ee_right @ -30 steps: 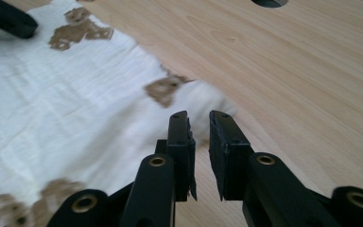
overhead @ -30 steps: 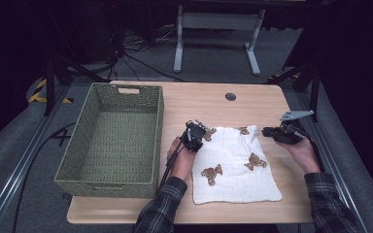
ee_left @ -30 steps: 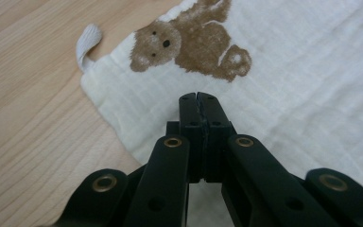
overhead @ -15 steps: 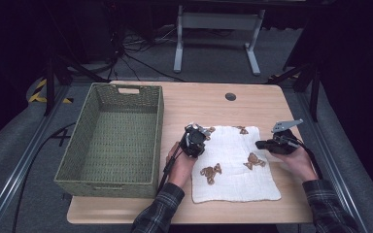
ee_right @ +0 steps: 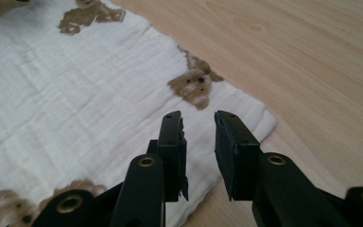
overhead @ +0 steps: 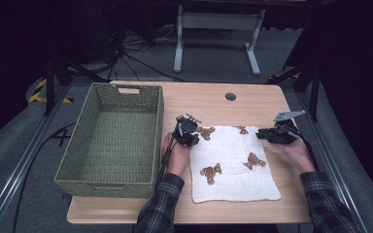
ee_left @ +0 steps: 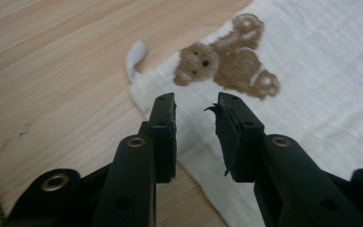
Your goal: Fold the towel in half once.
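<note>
So the white cloth with the little brown bears [overhead: 233, 165] is lying flat on the table [overhead: 209, 99], just right of the green woven basket [overhead: 114, 131], with its far edge folded back toward the person. Looks to me like the folding step: one fold is down and both grippers have just let go of the far corners.

The left gripper [ee_left: 196, 106] hangs right over the far-left corner, jaws parted a little with nothing between them, only cloth underneath. The right gripper [ee_right: 198, 118] is the same story at the far-right corner: a narrow gap, nothing pinched. On both, the jaws have just been opening.

Next move, I'd guess, is to re-grip an edge for a second fold. That calls for dropping the jaws low enough to catch both layers at the corner, not just the top one, and keeping the two hands level so the fold stays square. After that the basket is presumably where it ends up.

Compared with a second ago, the cloth's far edge has come down flat and closer to the person, and the right gripper in the high view [overhead: 267, 135] sits lower and nearer in.
</note>
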### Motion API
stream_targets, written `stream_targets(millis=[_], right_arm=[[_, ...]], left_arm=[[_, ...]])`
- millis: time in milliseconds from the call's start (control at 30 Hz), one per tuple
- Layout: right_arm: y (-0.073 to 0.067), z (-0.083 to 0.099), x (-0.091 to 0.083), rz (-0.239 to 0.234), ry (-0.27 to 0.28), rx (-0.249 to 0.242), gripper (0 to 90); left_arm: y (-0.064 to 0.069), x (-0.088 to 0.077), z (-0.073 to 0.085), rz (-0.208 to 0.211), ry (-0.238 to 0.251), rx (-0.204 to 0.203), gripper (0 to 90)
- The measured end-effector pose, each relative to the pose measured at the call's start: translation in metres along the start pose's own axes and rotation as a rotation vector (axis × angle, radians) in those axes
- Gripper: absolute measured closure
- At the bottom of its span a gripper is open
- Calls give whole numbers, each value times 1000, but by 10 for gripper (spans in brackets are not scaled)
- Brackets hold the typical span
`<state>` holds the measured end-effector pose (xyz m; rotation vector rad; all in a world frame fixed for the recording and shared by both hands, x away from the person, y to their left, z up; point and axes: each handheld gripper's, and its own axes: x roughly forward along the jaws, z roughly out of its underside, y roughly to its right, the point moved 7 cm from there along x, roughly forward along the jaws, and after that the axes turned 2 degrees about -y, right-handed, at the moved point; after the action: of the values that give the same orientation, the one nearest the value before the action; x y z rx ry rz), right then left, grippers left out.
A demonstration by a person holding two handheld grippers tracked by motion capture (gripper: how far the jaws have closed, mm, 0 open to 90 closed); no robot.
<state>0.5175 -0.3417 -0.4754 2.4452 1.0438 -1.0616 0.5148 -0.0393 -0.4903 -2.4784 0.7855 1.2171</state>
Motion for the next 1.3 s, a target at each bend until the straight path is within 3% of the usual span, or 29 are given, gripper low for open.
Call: stream_targets(millis=[133,200,300,467,600,700,767,800,900,1033,1133,1300], right_arm=[[11,-3,9,4,7,34,702],[13,-2,15,11,-7,30,695],[15,-2,20,13,-18,28,680],[19,-2,29,64,-31,11,605],[22,-1,34,77,-41,10,612],[22,-1,35,81,-49,9,673],[23,0,35,86,-52,8,729],[23,0,34,87,-50,16,780],[24,1,33,81,-60,16,882],[23,3,30,58,-66,23,898],[22,2,20,48,-31,31,899],[21,-4,4,45,4,25,899]], left_arm=[[-9,8,-7,-19,-18,-21,617],[-13,12,-9,-47,-28,-16,602],[-16,16,-9,-49,-34,-25,599],[-21,27,-8,-72,-56,-30,541],[-23,28,-10,-84,-48,-31,522],[-24,30,-11,-87,-36,-19,506],[-24,31,-12,-68,-28,-17,532],[-22,31,-12,-39,-27,-28,581],[-18,32,-13,-7,-27,4,829],[-16,32,-13,15,-29,-30,867],[-12,22,-18,49,17,-52,871],[-5,6,-26,55,60,-42,871]])
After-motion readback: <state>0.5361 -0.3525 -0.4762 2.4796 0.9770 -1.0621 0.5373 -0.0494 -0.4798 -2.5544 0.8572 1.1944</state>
